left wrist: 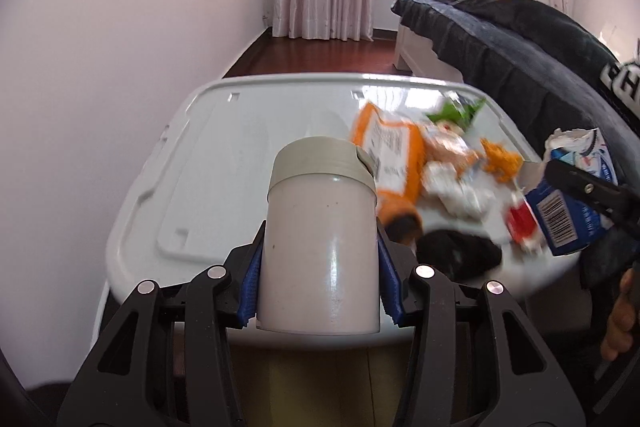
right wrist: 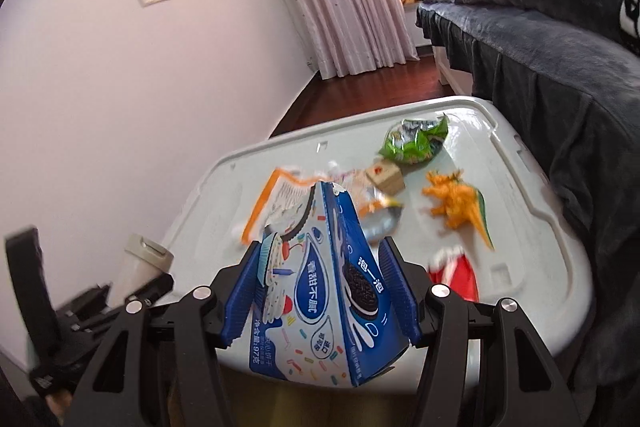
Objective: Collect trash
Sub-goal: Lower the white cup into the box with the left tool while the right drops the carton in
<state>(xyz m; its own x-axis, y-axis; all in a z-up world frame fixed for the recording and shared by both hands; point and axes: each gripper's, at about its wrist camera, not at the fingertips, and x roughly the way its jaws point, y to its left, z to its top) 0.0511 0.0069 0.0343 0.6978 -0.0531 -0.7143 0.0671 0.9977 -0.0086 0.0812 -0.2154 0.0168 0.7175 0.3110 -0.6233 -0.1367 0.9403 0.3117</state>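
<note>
My left gripper is shut on a white cylindrical jar with a beige lid, its blue pads pressing both sides, and holds it upright over the near edge of a white plastic lid. My right gripper is shut on a blue torn-open biscuit box, also seen at the right of the left wrist view as the box. On the lid lie an orange wrapper, a green wrapper, crumpled white paper and a black item.
An orange toy dinosaur, a small wooden block and a red item also rest on the lid. A bed with a dark blanket flanks its right side, and a white wall stands on the left. A person's hand shows at far right.
</note>
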